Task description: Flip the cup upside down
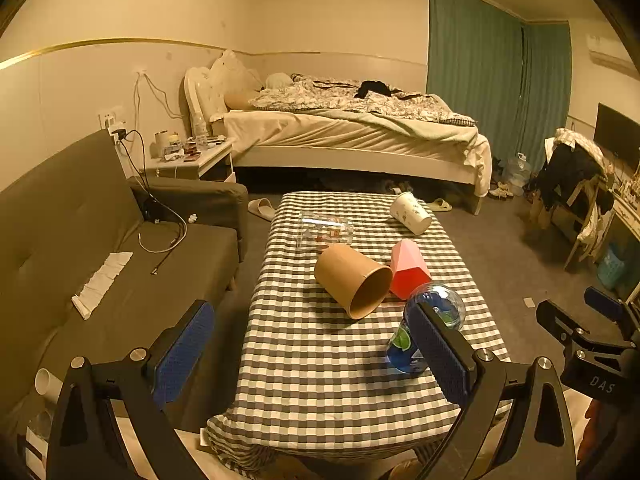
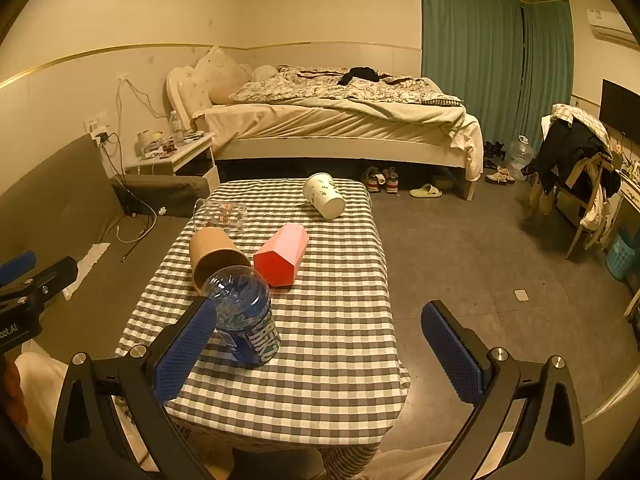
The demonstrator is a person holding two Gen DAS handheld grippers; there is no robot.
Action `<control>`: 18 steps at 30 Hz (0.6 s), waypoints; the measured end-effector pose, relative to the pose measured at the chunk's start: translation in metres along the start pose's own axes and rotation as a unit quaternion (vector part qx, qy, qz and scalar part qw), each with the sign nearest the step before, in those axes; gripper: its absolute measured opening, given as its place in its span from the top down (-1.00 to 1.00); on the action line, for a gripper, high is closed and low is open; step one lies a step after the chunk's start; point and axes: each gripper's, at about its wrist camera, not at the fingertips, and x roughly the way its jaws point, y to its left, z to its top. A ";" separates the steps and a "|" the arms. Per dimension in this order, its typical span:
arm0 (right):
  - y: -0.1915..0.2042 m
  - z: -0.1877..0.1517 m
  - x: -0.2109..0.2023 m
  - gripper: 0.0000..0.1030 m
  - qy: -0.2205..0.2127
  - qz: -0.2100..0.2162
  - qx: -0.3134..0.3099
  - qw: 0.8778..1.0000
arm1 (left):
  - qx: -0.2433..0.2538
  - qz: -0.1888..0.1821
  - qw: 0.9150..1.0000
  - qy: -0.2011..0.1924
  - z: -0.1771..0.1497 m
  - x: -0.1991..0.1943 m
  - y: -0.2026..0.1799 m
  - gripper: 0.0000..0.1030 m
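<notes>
Several cups lie on their sides on the checkered table (image 1: 320, 380): a brown paper cup (image 1: 352, 280) (image 2: 214, 256), a pink faceted cup (image 1: 408, 268) (image 2: 282, 256), a white printed cup (image 1: 410, 213) (image 2: 323, 195) and a clear glass (image 1: 326, 230) (image 2: 220, 214). A blue-labelled clear plastic cup (image 1: 430, 320) (image 2: 244, 316) stands upside down near the front. My left gripper (image 1: 312, 356) is open and empty above the table's front. My right gripper (image 2: 320, 352) is open and empty; its left finger is beside the blue cup.
A grey sofa (image 1: 100, 260) runs along the table's left side. A bed (image 1: 340, 128) stands behind the table, a nightstand (image 1: 192, 156) to its left. A chair heaped with clothes (image 2: 576, 168) is at the right. Slippers and shoes lie on the floor.
</notes>
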 end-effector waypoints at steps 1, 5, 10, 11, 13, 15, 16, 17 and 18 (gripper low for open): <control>0.000 0.000 0.000 -0.99 0.000 0.000 0.000 1.000 | 0.000 0.000 1.000 0.000 0.000 0.000 0.000 -0.95; 0.001 0.000 -0.001 -0.99 0.001 0.000 0.000 1.000 | 0.000 0.000 1.000 0.000 0.000 0.000 0.000 -0.96; 0.002 -0.002 -0.002 -0.99 0.001 -0.001 0.000 1.000 | 0.001 0.000 1.000 -0.001 0.000 -0.001 -0.001 -0.96; 0.001 -0.002 -0.003 -0.99 0.001 0.000 0.001 1.000 | 0.001 0.000 1.000 -0.001 0.000 -0.001 0.000 -0.96; 0.001 -0.002 -0.003 -0.99 0.002 0.000 0.001 1.000 | 0.000 0.000 1.000 0.000 0.000 -0.001 -0.001 -0.96; 0.000 -0.002 -0.004 -0.99 0.002 0.000 0.002 1.000 | 0.000 0.000 1.000 0.000 0.000 -0.001 -0.001 -0.96; 0.000 -0.002 -0.004 -0.99 0.002 0.000 0.002 1.000 | 0.001 0.000 1.000 0.000 0.000 -0.001 -0.001 -0.96; 0.000 -0.002 -0.004 -0.99 0.002 0.001 0.002 1.000 | 0.000 0.001 1.000 0.000 0.000 -0.001 -0.001 -0.96; 0.000 -0.002 -0.004 -0.99 0.002 0.001 0.002 1.000 | 0.000 0.001 1.000 0.000 0.000 -0.001 0.000 -0.96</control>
